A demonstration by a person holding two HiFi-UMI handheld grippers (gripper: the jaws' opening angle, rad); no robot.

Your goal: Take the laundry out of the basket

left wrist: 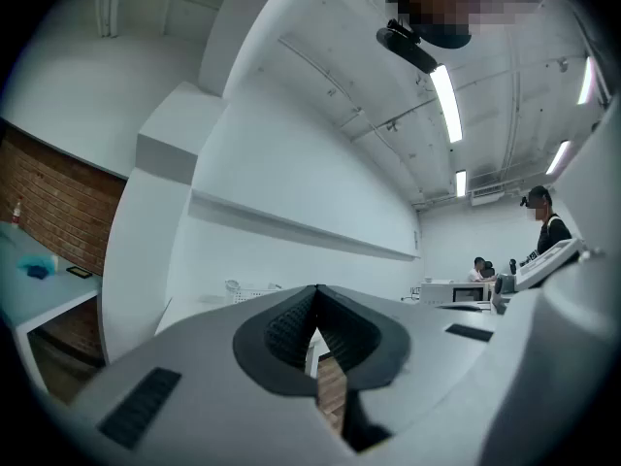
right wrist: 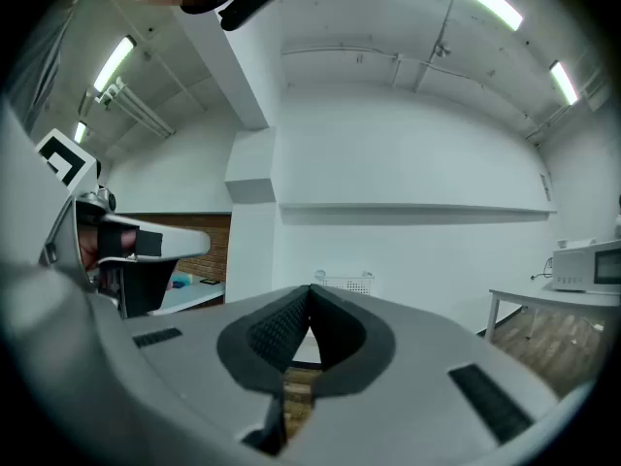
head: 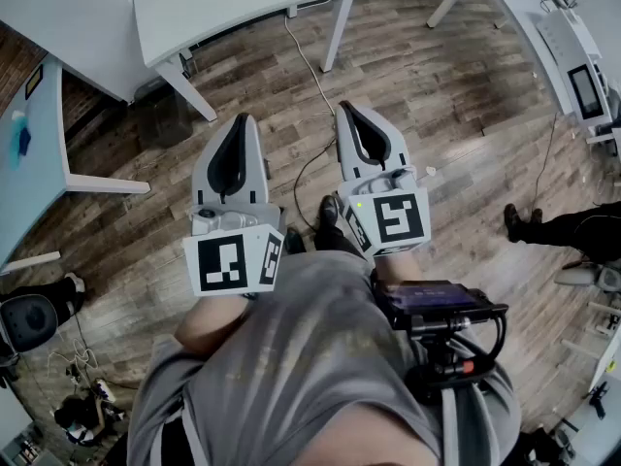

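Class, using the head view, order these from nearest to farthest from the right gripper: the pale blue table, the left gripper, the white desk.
1. The left gripper: right beside the right gripper, on its left.
2. The white desk: ahead, at the top of the view.
3. The pale blue table: far off at the left edge.

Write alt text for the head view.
Seen from above, a person holds the left claw and right claw side by side, both shut and empty, over a wood floor. Ahead stand white tables; another person's legs show at the right edge.
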